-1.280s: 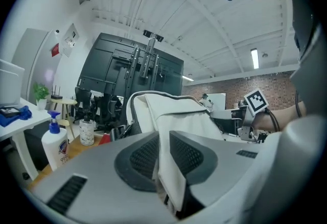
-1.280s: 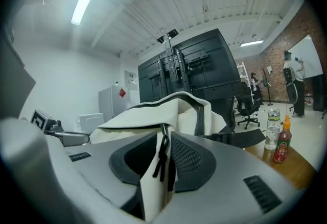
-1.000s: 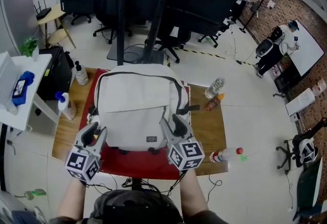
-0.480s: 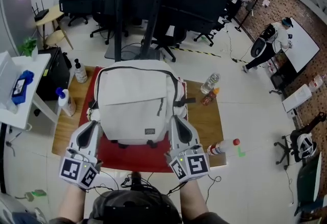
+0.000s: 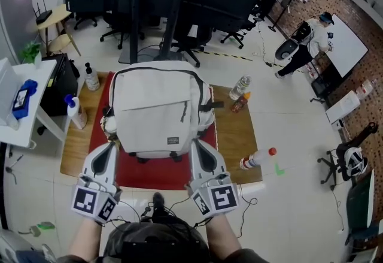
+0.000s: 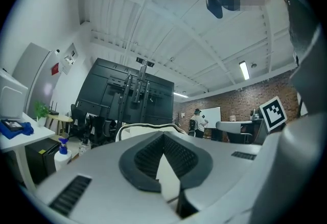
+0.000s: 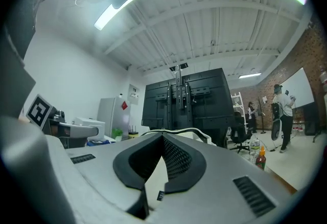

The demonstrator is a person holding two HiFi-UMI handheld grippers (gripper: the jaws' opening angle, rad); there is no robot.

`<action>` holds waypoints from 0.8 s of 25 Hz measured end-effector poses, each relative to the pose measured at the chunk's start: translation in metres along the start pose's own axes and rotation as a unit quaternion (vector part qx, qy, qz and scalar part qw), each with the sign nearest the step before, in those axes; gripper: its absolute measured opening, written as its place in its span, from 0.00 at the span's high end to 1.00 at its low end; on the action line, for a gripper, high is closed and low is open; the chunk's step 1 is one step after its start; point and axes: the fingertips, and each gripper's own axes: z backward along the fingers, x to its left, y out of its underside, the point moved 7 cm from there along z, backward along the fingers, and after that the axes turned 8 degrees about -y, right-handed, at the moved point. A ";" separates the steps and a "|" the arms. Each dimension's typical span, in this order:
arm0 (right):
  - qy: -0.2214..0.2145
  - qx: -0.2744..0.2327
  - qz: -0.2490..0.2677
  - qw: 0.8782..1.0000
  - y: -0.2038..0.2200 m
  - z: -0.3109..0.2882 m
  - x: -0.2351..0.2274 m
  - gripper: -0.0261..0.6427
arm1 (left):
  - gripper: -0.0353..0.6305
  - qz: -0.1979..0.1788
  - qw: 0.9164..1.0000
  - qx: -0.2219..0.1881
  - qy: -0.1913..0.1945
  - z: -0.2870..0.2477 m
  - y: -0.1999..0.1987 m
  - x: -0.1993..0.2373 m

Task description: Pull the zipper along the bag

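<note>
A white backpack (image 5: 152, 106) lies flat on a red mat (image 5: 155, 175) on the wooden table (image 5: 239, 136). A dark zipper line (image 5: 157, 68) runs round its far top edge, and a small zipper pull (image 5: 184, 113) hangs on the front pocket. My left gripper (image 5: 111, 146) is by the bag's near left corner. My right gripper (image 5: 196, 143) is by the near right corner. Both are shut with nothing between the jaws. In the gripper views the joined left gripper (image 6: 163, 135) and right gripper (image 7: 163, 139) point at the backpack's edge (image 6: 145, 127) (image 7: 179, 130), apart from it.
On the table's right side stand a clear bottle (image 5: 239, 87) and an orange-capped bottle (image 5: 237, 102). A red-capped bottle (image 5: 257, 159) lies near the front right corner. A pump bottle (image 5: 91, 79) and a spray bottle (image 5: 75, 114) stand at the left. A white side table (image 5: 18, 106) is further left.
Both grippers' jaws went from wide open to closed together. Both hands drew back towards me, from the bag's lower sides to its near corners.
</note>
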 end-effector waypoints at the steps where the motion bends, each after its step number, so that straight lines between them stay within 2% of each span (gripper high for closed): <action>1: 0.002 0.003 -0.002 1.000 0.002 0.005 0.003 0.95 | 0.92 -0.001 1.000 0.001 0.003 0.004 0.001 -0.002; 13: 0.004 0.037 0.022 0.999 0.010 0.026 0.025 0.95 | 0.92 -0.016 1.000 0.014 0.013 0.026 0.004 -0.011; 20: 0.002 0.043 0.033 0.999 0.013 0.020 0.038 0.95 | 0.92 -0.006 1.000 0.019 0.021 0.028 0.008 -0.004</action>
